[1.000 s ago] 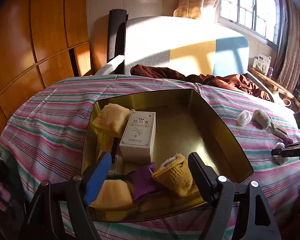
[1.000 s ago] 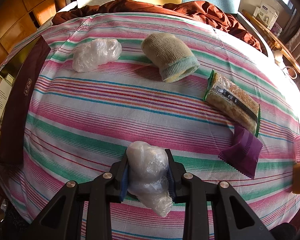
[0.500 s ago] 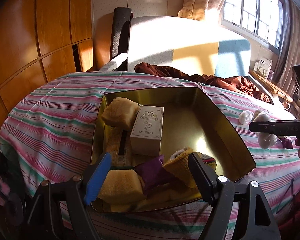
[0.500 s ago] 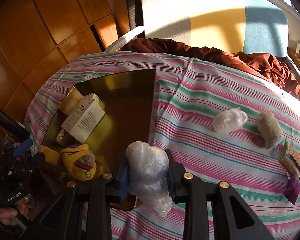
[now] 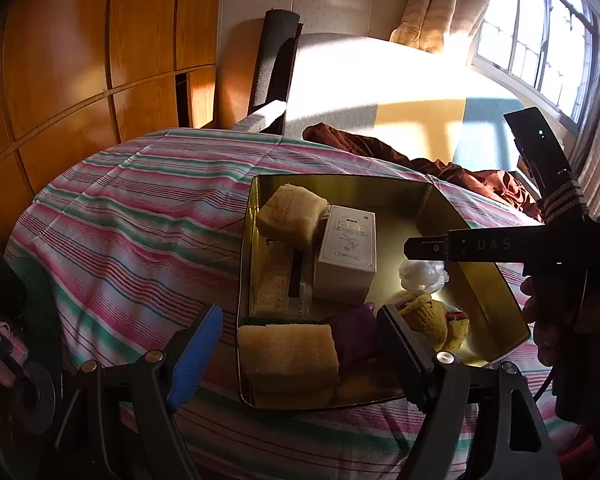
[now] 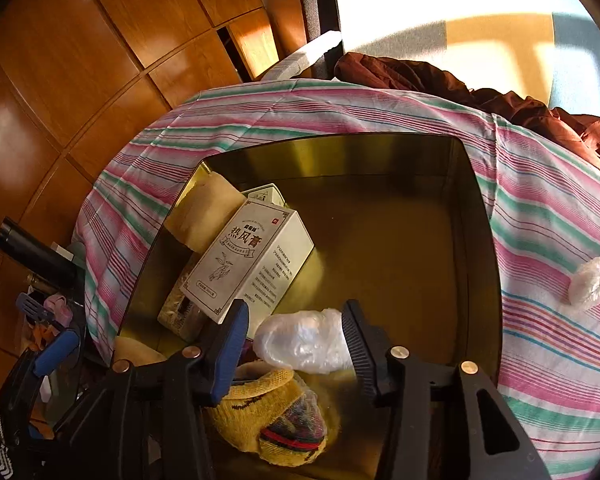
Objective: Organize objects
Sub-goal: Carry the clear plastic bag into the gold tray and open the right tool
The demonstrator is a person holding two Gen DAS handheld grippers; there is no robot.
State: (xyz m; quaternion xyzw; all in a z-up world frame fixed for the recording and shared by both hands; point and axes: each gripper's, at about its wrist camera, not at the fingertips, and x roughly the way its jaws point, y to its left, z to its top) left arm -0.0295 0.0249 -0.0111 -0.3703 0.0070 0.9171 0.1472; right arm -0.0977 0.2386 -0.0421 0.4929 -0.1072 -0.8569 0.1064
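A striped tablecloth (image 5: 132,216) covers the table, with wooden wall panels (image 5: 80,40), a curtained window (image 5: 540,32) and a rumpled brown cloth (image 6: 500,92) behind.

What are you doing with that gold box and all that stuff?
Someone is tidying loose things from the striped tablecloth into a gold tin box. The right gripper is over the box with its fingers spread, and a crumpled clear plastic bag sits between them, above a yellow knitted sock. A white carton and sponges are already inside. The left gripper hovers open and empty at the box's near edge. Another plastic bag waits on the cloth.
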